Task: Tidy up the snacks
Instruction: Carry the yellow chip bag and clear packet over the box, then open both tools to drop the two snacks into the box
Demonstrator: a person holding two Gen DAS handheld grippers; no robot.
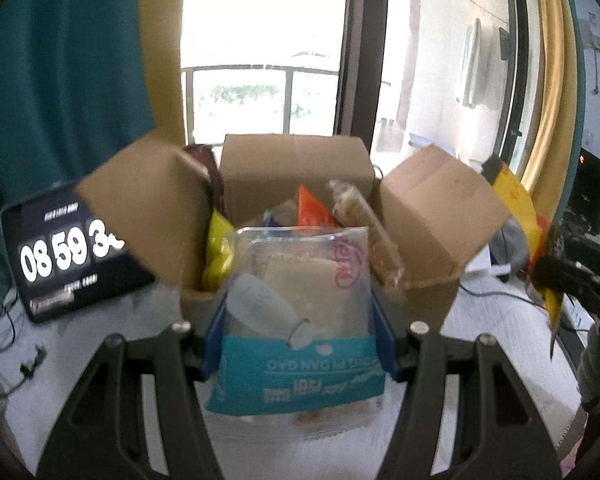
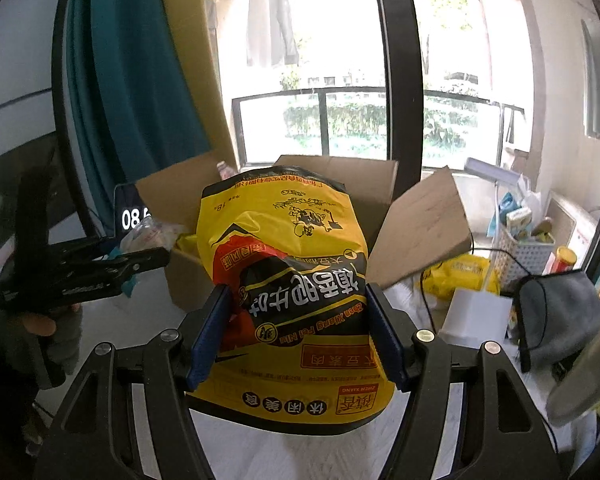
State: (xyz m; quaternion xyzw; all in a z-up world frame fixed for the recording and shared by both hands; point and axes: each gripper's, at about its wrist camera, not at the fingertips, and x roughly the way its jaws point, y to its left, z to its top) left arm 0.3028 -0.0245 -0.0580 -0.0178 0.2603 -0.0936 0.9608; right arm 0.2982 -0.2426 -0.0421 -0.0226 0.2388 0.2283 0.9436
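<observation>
My left gripper (image 1: pixel 298 340) is shut on a clear and blue cake packet (image 1: pixel 300 320) and holds it just in front of an open cardboard box (image 1: pixel 296 168). The box holds a yellow bag (image 1: pixel 218 248), an orange packet (image 1: pixel 312 208) and a clear bread packet (image 1: pixel 364 224). My right gripper (image 2: pixel 296 336) is shut on a big yellow and black snack bag (image 2: pixel 288 280), held up before the same box (image 2: pixel 340 172). The left gripper also shows at the left of the right wrist view (image 2: pixel 100 268), and the right gripper at the right edge of the left wrist view (image 1: pixel 572 280).
A tablet showing a clock (image 1: pixel 60 256) leans left of the box. On the right stand a white basket with snacks (image 2: pixel 524 248), a yellow packet (image 2: pixel 464 276), a white lamp base (image 2: pixel 476 316) and a grey cloth (image 2: pixel 564 312). Cables lie on the white table (image 1: pixel 500 320).
</observation>
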